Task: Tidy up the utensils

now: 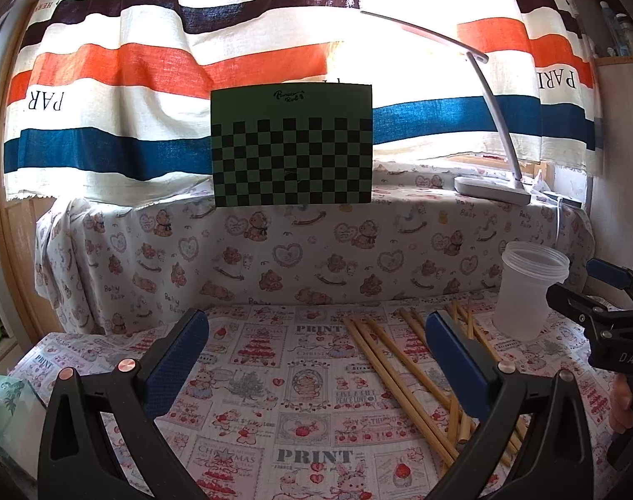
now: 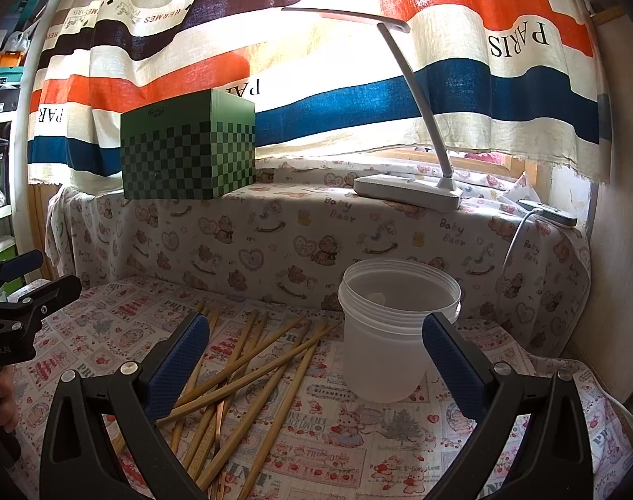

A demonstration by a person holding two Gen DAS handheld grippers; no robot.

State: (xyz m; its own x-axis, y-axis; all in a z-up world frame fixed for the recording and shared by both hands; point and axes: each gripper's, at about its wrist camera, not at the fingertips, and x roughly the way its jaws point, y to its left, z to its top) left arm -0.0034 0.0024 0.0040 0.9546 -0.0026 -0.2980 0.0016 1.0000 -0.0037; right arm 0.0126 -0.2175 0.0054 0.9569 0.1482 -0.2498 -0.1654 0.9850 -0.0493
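Observation:
Several wooden chopsticks [image 1: 393,364] [image 2: 249,368] lie loosely crossed on the printed tablecloth. A translucent plastic cup [image 1: 529,289] [image 2: 393,329] stands upright and empty to their right. My left gripper [image 1: 316,333] is open above the cloth, with the chopsticks by its right finger. My right gripper [image 2: 316,337] is open too, the cup just inside its right finger and the chopsticks near its left finger. The right gripper [image 1: 596,291] shows at the right edge of the left wrist view. The left gripper [image 2: 28,283] shows at the left edge of the right wrist view. Neither holds anything.
A raised ledge covered in bear-print cloth [image 1: 316,246] runs behind the table. A green checkered box [image 1: 291,146] [image 2: 187,150] and a white desk lamp [image 1: 491,189] [image 2: 408,189] stand on it. A striped curtain [image 1: 158,66] hangs behind. A charger with cable [image 2: 550,212] lies far right.

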